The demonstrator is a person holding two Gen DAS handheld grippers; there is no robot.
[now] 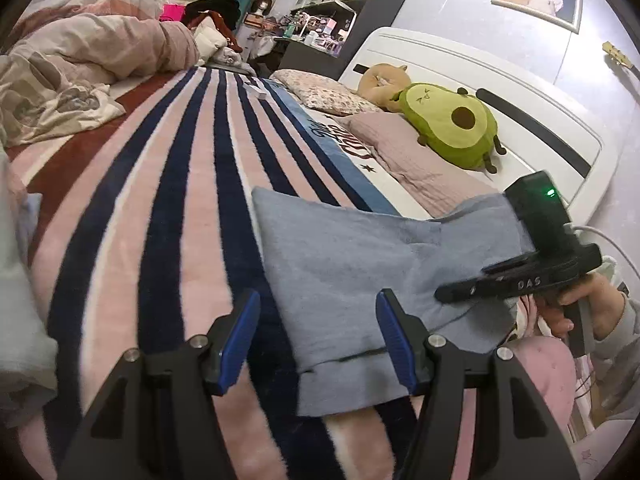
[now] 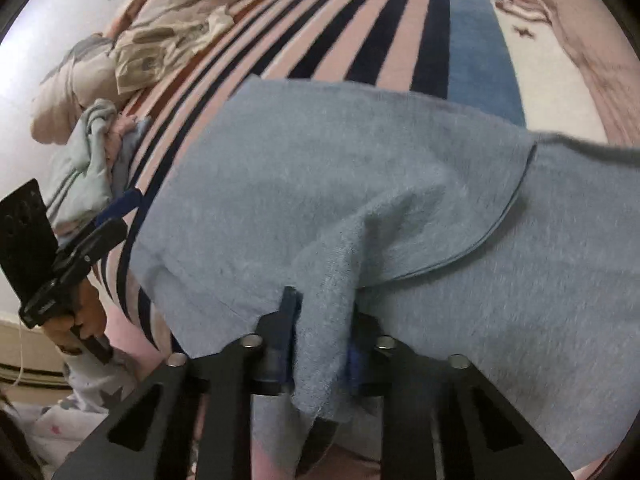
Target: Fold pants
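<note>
Left wrist: left gripper [image 1: 318,336] spread wide, empty, above hem of grey-blue pants [image 1: 360,264] lying on striped blanket [image 1: 180,200] | Right wrist: right gripper [image 2: 322,332] clenched on a bunched fold of pants [image 2: 360,184], left gripper [image 2: 116,208] beside their edge.

Pants [image 1: 352,264] lie on the blanket [image 1: 168,208] in front of me, pillows [image 1: 400,140] behind w/ plush [image 1: 452,128] on top, duvet [image 1: 80,64] far left.
</note>
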